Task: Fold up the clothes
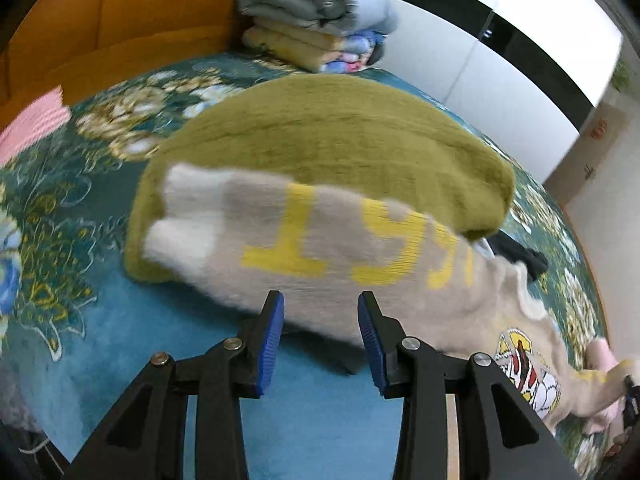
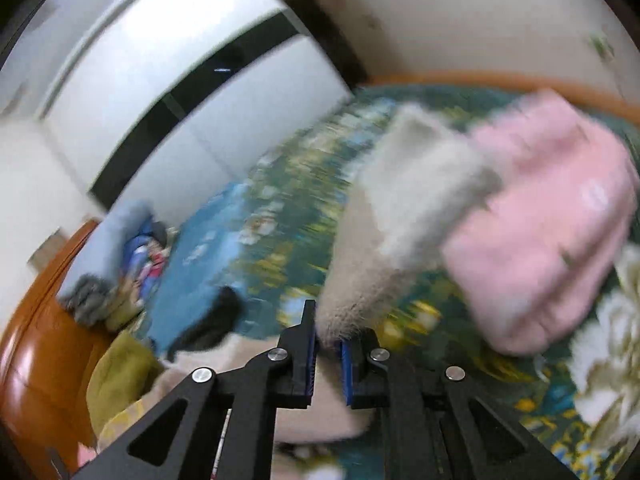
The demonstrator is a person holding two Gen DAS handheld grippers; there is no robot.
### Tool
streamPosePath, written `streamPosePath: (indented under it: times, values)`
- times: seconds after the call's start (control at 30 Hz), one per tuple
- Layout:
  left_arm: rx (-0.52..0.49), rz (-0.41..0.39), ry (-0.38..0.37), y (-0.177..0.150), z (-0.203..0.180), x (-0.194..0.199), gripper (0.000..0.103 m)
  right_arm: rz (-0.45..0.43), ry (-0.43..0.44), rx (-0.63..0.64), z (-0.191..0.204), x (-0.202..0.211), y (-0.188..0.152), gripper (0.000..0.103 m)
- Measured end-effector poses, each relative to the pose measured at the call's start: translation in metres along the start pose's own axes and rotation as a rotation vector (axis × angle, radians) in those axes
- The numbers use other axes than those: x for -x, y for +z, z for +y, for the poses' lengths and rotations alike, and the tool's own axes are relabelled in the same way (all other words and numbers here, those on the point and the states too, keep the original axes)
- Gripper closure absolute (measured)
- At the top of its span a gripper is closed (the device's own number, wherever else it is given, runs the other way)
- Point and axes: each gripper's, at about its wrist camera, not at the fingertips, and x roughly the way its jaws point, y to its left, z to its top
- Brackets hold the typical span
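the left hand-held gripper is spread wide with nothing between its blue pads, hovering just short of the beige sweater, whose yellow lettering faces up. the sweater lies stretched across the bed, its upper part draped over an olive-green garment and its far end, with a cartoon patch, trailing toward the right side of the left wrist view. a small black item pokes out beside the olive garment. farther off, a stack of folded blankets sits by the orange headboard.

the right hand-held gripper is clenched on a fuzzy beige end of the sweater, pinched between its pads. the fabric runs up and away from the fingers toward a pink fluffy garment lying on the floral bedspread. this view is heavily blurred, so finer detail cannot be told. white wardrobe doors stand behind the bed.
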Motion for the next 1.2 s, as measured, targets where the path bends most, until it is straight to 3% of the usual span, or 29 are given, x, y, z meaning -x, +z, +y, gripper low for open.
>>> streamPosePath:
  times: [0.1, 0.2, 0.4, 0.57, 0.73, 0.87, 1.0, 1.13, 1.2]
  values:
    - [0.029, 0.015, 0.006, 0.001, 0.014, -0.002, 0.064, -0.016, 0.046, 0.158, 0.067, -0.003, -0.002, 0.092]
    - [0.043, 0.023, 0.009, 0.0, 0.023, -0.001, 0.064, 0.031, 0.087, 0.3, 0.13, -0.024, -0.022, 0.092]
    - [0.052, 0.039, 0.013, -0.002, 0.039, 0.002, 0.064, 0.261, 0.113, 0.457, 0.205, -0.1, -0.107, 0.092]
    - [0.067, 0.06, 0.029, -0.005, 0.055, 0.002, 0.064, 0.456, 0.017, 0.57, 0.22, -0.159, -0.186, 0.092]
    - [0.084, 0.074, 0.049, -0.007, 0.065, 0.0, 0.064, 0.46, -0.069, 0.669, 0.234, -0.164, -0.208, 0.086]
    - [0.089, 0.077, 0.036, -0.005, 0.066, -0.003, 0.064, 0.474, -0.013, 0.677, 0.235, -0.16, -0.212, 0.074]
    - [0.119, 0.091, -0.001, -0.003, 0.068, -0.007, 0.064, 0.529, 0.113, 0.671, 0.236, -0.159, -0.215, 0.037]
    - [0.227, 0.101, -0.1, 0.001, 0.083, -0.012, 0.064, 0.531, 0.18, 0.669, 0.239, -0.142, -0.212, 0.035]
    - [0.278, 0.099, -0.13, 0.004, 0.092, -0.014, 0.064, 0.488, 0.242, 0.631, 0.238, -0.122, -0.201, 0.032]
